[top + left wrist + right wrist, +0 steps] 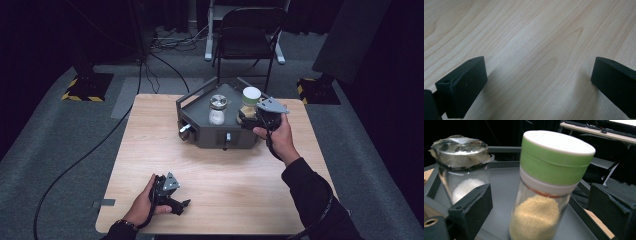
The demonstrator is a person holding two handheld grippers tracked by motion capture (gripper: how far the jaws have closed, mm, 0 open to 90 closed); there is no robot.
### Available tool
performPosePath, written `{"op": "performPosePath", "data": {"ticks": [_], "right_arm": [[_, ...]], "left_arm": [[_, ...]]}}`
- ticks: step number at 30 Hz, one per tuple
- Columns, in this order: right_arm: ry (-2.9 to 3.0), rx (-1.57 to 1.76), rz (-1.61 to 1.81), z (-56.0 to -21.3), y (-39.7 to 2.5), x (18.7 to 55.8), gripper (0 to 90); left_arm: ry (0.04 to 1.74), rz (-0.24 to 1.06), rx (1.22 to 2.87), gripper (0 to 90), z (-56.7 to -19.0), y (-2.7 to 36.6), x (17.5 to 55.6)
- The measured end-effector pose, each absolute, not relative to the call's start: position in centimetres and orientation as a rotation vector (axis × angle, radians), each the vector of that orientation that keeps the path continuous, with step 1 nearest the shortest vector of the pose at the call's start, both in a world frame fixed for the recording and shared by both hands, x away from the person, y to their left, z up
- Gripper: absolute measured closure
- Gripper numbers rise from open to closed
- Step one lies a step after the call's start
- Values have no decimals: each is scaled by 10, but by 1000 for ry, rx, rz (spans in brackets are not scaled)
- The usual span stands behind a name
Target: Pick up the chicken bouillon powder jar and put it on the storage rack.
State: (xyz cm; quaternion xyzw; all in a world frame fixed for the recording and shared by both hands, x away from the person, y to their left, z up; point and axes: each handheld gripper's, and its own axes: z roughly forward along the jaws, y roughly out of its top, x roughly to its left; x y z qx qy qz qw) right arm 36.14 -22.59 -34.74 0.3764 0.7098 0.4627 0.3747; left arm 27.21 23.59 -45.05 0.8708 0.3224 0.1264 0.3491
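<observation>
A glass jar of yellow grains with a green-banded white lid stands on the dark grey tray. My right gripper is open, one jaw on each side of the jar with a gap on both. Beside it stands a second jar with white grains and a silvery lid. From above, the green-lidded jar and the silver-lidded jar sit on the tray, with my right gripper at the tray's right end. My left gripper rests low near the table's front left, open over bare wood.
The tray tops a dark box with a knob and a small handle on its front. A folding chair stands behind the table. Cables and two stand bases with yellow-black stripes lie on the floor.
</observation>
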Motion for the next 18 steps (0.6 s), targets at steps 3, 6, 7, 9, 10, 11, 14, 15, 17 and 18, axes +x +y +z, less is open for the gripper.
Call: {"op": "performPosePath", "data": {"ticks": [3,6,7,9,10,11,14,15,17,18], "right_arm": [[1813,937,1175,-352,-226,355,55],[1809,906,1167,-357,-226,349,55],[1809,895,1163,-359,-226,347,54],[1811,871,1151,-361,-226,343,51],[1813,861,1147,-362,-227,342,50],[1818,852,1141,-363,-227,340,48],[1826,823,1125,-365,-229,335,36],[1828,814,1124,-366,-230,333,31],[1828,806,1121,-368,-231,330,31],[1835,801,1121,-368,-232,328,30]], "left_arm": [[836,327,2256,0,-451,236,272],[835,328,2256,0,-451,236,272],[835,328,2257,0,-451,236,272],[835,328,2256,0,-451,236,272],[835,328,2257,0,-450,236,272],[835,328,2257,0,-451,236,272],[835,328,2256,0,-451,236,272],[835,328,2257,0,-451,236,272],[835,328,2257,0,-451,236,272],[836,328,2255,0,-451,236,272]]}}
